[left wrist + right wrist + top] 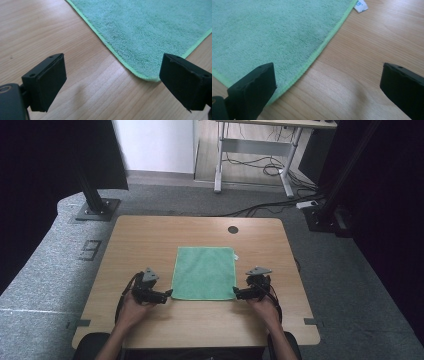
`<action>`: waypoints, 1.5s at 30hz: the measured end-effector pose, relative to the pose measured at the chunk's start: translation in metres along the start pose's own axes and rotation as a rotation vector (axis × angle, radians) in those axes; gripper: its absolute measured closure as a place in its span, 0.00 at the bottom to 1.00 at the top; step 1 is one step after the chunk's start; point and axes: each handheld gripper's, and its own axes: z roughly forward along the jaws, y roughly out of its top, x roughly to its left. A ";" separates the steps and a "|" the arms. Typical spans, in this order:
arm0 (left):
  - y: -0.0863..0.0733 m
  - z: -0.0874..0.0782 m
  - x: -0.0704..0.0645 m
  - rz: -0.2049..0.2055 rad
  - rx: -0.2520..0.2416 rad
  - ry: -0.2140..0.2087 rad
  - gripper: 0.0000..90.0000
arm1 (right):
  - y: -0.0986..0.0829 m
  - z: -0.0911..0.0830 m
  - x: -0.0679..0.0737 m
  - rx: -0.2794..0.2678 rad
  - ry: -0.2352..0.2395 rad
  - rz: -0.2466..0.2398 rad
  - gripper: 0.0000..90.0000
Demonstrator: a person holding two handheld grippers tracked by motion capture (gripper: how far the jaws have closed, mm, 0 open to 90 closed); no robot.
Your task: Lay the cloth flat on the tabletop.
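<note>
A green cloth (pixel 205 272) lies flat and spread out in the middle of the wooden table (pixel 145 235). My left gripper (pixel 169 293) sits at the cloth's near left corner, open, its jaws wide apart on either side of that corner of the cloth (pixel 155 35). At the near right corner my right gripper (pixel 236 292) is open too. In the right gripper view the cloth (pixel 267 35) has its edge running between the jaws, with a small white label (pixel 361 5) at the far corner.
The table has a round dark cable hole (pixel 233 229) near its far edge. Black frame posts (pixel 92 195) stand on the grey floor at both far sides. Behind is a white desk frame (pixel 255 150) with cables on the floor.
</note>
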 end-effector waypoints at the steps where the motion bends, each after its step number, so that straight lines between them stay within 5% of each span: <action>1: -0.001 -0.002 0.002 -0.004 -0.002 0.003 0.08 | -0.001 -0.002 -0.001 -0.002 -0.002 -0.003 0.00; 9: -0.014 -0.008 0.022 -0.018 0.038 0.056 0.07 | -0.008 -0.011 -0.011 0.005 -0.011 -0.008 0.00; 15: -0.023 -0.004 0.034 -0.053 0.065 0.048 0.04 | -0.018 -0.012 -0.021 0.007 -0.022 0.003 0.00; 24: -0.029 0.007 0.035 -0.044 0.119 0.054 0.00 | -0.027 -0.003 -0.028 0.024 -0.005 0.041 0.00; 45: -0.031 0.008 0.037 -0.053 0.104 0.044 0.00 | -0.030 0.001 -0.027 0.011 -0.013 0.034 0.00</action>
